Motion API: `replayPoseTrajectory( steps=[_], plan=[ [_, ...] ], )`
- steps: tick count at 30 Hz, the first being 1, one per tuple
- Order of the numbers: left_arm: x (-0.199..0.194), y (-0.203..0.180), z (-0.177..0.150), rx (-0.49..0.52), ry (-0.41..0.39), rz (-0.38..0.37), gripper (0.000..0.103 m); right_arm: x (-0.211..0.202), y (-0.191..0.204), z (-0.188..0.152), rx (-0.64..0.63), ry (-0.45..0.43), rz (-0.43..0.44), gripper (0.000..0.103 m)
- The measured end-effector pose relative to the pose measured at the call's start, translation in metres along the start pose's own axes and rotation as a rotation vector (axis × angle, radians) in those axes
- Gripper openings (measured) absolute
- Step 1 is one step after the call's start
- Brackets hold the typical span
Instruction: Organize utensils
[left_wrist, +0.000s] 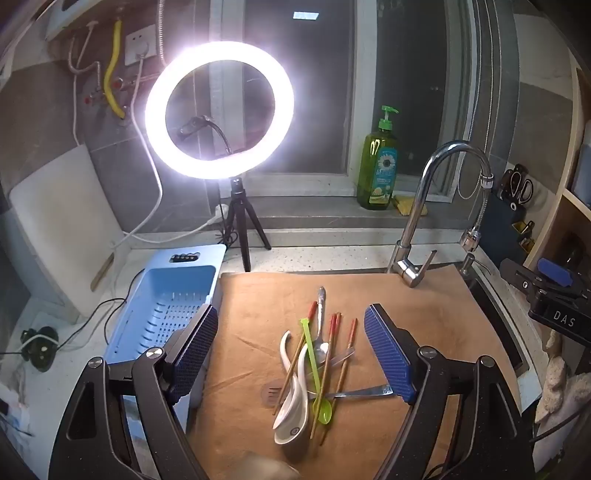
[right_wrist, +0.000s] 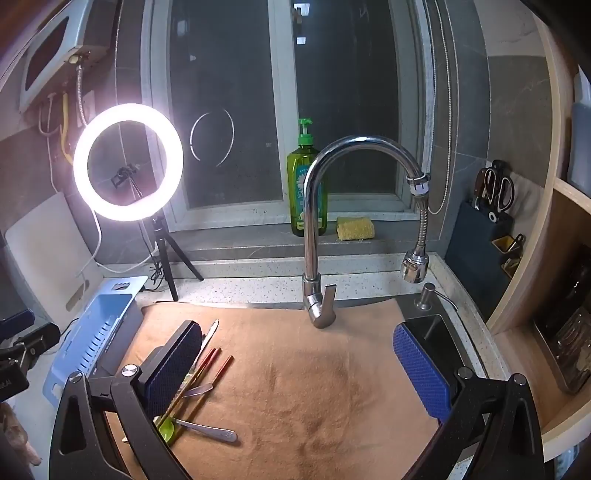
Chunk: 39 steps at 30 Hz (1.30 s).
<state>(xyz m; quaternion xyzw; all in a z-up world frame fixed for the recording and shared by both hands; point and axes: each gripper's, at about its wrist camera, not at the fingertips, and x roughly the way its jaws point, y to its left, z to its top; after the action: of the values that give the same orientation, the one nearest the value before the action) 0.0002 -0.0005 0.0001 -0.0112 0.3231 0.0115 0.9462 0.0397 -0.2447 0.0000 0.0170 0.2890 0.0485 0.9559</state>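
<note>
A pile of utensils lies on a tan cloth (left_wrist: 424, 325): two white ceramic spoons (left_wrist: 293, 410), a green plastic spoon (left_wrist: 314, 365), several red-tipped chopsticks (left_wrist: 334, 332) and metal spoons (left_wrist: 321, 317). My left gripper (left_wrist: 291, 350) is open, its blue pads either side of the pile, above it. My right gripper (right_wrist: 299, 369) is open and empty over the bare cloth (right_wrist: 314, 387), right of the pile. Its left finger (right_wrist: 173, 369) hides part of the chopsticks (right_wrist: 214, 365), green spoon (right_wrist: 166, 430) and a metal spoon (right_wrist: 210, 432).
A blue drainer basket (left_wrist: 166, 306) sits left of the cloth, also in the right wrist view (right_wrist: 96, 339). A chrome faucet (right_wrist: 317, 258) stands behind the cloth, the sink (right_wrist: 439, 328) at right. A ring light on a tripod (left_wrist: 218, 110), soap bottle (left_wrist: 378, 166), sponge and knife block (right_wrist: 484, 236) line the back.
</note>
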Motion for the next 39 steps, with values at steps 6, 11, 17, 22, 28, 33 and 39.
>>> replayPoseTrajectory(
  steps=[6, 11, 17, 22, 28, 33, 39],
  plan=[
    [-0.001, -0.002, 0.001, 0.000, -0.005, -0.002, 0.082, -0.001, 0.001, 0.000, -0.015, -0.001, -0.016, 0.102],
    [0.004, 0.000, -0.001, -0.002, -0.013, -0.010, 0.082, -0.002, 0.000, 0.007, -0.009, 0.001, -0.019, 0.102],
    [0.001, -0.002, 0.005, 0.005, -0.013, -0.017, 0.082, -0.003, 0.000, 0.007, -0.003, 0.001, -0.023, 0.102],
    [0.002, -0.004, 0.005, 0.004, -0.014, -0.018, 0.082, -0.002, -0.001, 0.008, -0.004, -0.001, -0.029, 0.102],
    [0.005, -0.009, 0.005, 0.018, -0.013, -0.031, 0.082, -0.003, -0.004, 0.007, -0.003, 0.001, -0.041, 0.102],
    [0.006, -0.011, 0.004, 0.022, -0.011, -0.038, 0.082, -0.004, -0.009, 0.007, 0.002, 0.002, -0.051, 0.102],
    [0.006, -0.010, 0.004, 0.023, -0.010, -0.040, 0.082, -0.004, -0.010, 0.005, 0.002, 0.000, -0.055, 0.102]
  ],
)
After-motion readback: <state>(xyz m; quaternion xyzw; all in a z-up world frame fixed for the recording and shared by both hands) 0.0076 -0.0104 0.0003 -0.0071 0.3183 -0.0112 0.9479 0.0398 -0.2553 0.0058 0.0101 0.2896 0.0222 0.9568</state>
